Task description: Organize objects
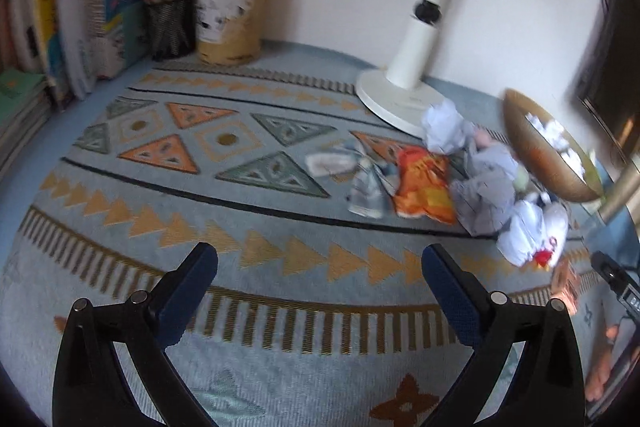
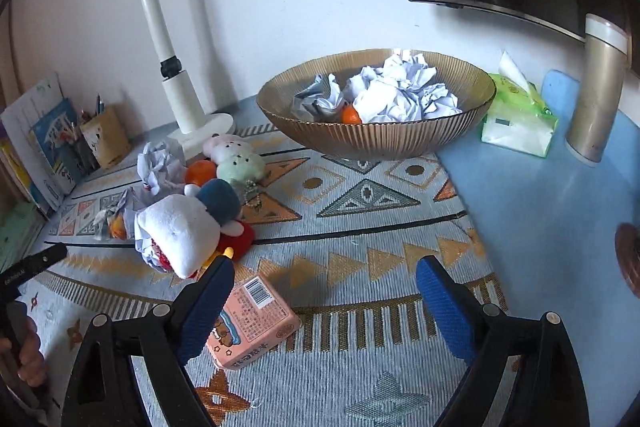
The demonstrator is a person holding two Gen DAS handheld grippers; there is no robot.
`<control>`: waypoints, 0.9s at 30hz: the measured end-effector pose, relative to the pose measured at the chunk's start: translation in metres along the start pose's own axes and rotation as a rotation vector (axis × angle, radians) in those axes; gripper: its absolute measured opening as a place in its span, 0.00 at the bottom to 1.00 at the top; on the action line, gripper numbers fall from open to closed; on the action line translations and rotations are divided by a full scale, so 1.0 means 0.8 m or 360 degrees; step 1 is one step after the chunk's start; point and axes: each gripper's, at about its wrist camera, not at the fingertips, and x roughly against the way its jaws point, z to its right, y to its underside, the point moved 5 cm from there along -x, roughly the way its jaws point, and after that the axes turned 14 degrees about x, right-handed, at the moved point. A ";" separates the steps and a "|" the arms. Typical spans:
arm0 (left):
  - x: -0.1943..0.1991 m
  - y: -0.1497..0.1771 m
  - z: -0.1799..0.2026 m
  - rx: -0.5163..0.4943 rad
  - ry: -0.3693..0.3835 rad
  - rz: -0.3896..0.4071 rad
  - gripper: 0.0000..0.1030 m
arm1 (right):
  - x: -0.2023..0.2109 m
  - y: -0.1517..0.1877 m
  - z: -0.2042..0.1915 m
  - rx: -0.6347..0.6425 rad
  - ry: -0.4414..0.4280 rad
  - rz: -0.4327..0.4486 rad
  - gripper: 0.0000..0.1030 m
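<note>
Pink box [image 2: 250, 323]; paper-filled bowl [image 2: 376, 137] beyond

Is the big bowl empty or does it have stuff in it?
Not empty. The bowl holds crumpled paper balls and something small and orange, maybe a fruit. There is still room near the rim.

Ribbed amber glass bowl [image 2: 376, 135] stands upright on the patterned mat, holding several crumpled white paper balls [image 2: 400, 91] and one orange fruit [image 2: 351, 115] against its near wall. Left of the bowl, a loose heap: crumpled paper [image 2: 158, 163], a second orange fruit [image 2: 201, 172], a pale green and pink plush [image 2: 236, 157], a white and blue plush [image 2: 192, 223] lying on its side. A pink carton [image 2: 256, 323] lies flat, barcode up, apart from the heap. An orange snack wrapper [image 1: 424, 187] lies flattened among crumpled papers.
</note>
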 end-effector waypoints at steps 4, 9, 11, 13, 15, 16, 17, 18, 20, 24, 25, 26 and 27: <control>-0.013 -0.045 0.009 -0.0069 0.0066 -0.0118 0.99 | -0.010 -0.012 -0.032 0.0100 -0.0195 -0.0086 0.87; -0.063 -0.082 0.024 -0.0033 0.0242 -0.0250 0.97 | -0.014 -0.066 -0.101 0.0066 -0.0583 -0.0101 0.80; -0.089 -0.079 0.026 -0.0034 0.0234 -0.0313 0.74 | -0.018 -0.085 -0.142 0.0127 -0.0751 -0.0149 0.73; -0.098 -0.075 0.030 -0.0084 0.0228 -0.0285 0.59 | -0.022 -0.095 -0.179 0.0221 -0.0793 -0.0145 0.73; -0.099 -0.069 0.033 -0.0135 0.0227 -0.0282 0.45 | -0.028 -0.098 -0.211 0.0308 -0.0797 -0.0137 0.72; -0.097 -0.070 0.032 -0.0129 0.0241 -0.0265 0.40 | -0.034 -0.098 -0.229 0.0343 -0.0811 -0.0133 0.70; -0.093 -0.071 0.028 -0.0105 0.0266 -0.0247 0.34 | -0.043 -0.099 -0.249 0.0364 -0.0835 -0.0133 0.70; -0.089 -0.074 0.025 -0.0087 0.0267 -0.0216 0.16 | -0.052 -0.099 -0.262 0.0370 -0.0848 -0.0137 0.70; -0.083 -0.082 0.006 -0.0015 0.0240 -0.0163 0.15 | -0.079 -0.097 -0.289 0.0393 -0.0799 -0.0190 0.68; -0.073 -0.093 -0.020 0.0138 0.0329 -0.0130 0.15 | -0.121 -0.094 -0.289 0.0404 -0.0495 -0.0299 0.59; -0.072 -0.092 -0.020 0.0122 0.0321 -0.0129 0.15 | -0.134 -0.091 -0.277 0.0353 -0.0407 -0.0343 0.59; -0.072 -0.091 -0.019 0.0105 0.0307 -0.0129 0.15 | -0.142 -0.090 -0.269 0.0287 -0.0419 -0.0369 0.58; -0.073 -0.091 -0.016 0.0095 0.0303 -0.0139 0.15 | -0.149 -0.091 -0.262 0.0217 -0.0450 -0.0385 0.58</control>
